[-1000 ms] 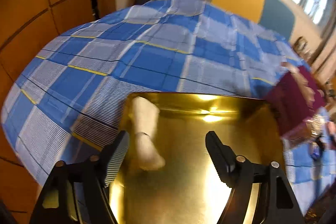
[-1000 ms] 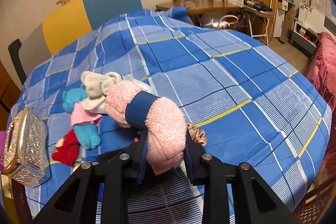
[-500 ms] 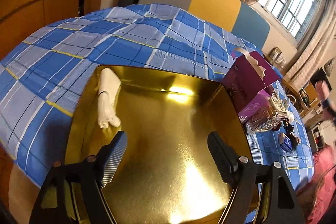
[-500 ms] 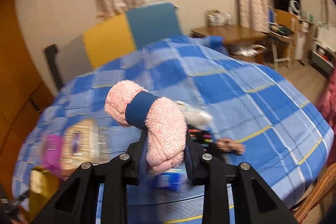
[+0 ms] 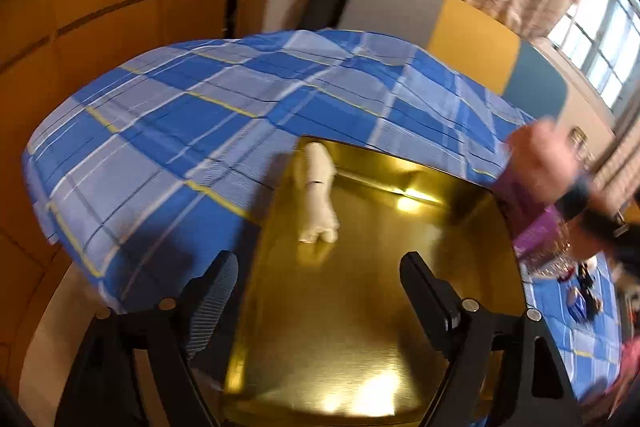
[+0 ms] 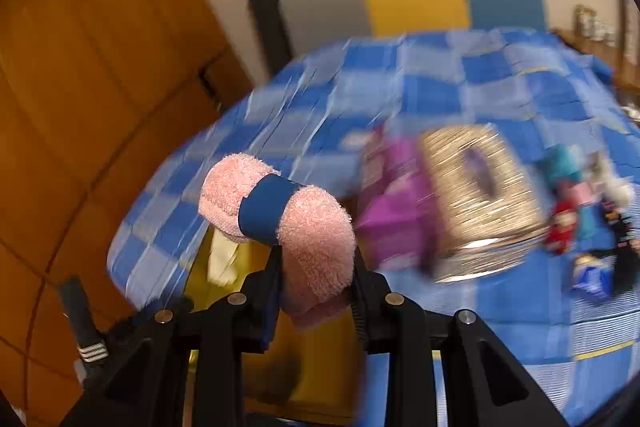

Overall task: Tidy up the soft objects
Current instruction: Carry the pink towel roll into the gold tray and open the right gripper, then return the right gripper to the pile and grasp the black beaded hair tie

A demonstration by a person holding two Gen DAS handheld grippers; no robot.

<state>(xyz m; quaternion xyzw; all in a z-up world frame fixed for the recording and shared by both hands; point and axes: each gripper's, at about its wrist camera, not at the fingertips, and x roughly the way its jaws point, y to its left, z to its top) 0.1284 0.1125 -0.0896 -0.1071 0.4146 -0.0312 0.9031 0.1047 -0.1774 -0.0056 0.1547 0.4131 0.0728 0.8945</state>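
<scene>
Already one soft thing lay where it belonged. Nearest the left wrist camera, the left gripper [image 5: 316,291] hung over the near part of the gold tray [image 5: 360,327], its jaws opening with nothing between them. Beyond it, at the tray's far left corner, a white rolled cloth [image 5: 318,193] rested inside the rim. In the right wrist view, the right gripper [image 6: 316,269] was clamped on a pink rolled towel [image 6: 280,207] with a blue band around its middle, carried in the air above the tray's near edge and not yet set down. Farther right on the blue checked bedcover [image 5: 180,131] stood a purple box [image 6: 394,223] and, just beside it, a glittery case [image 6: 480,195]. Past those, at the far right, a blurred cluster of small soft toys [image 6: 580,207] lay on the cover. By my judgement the task was early: one item trayed, one on its way, the cluster left.
</scene>
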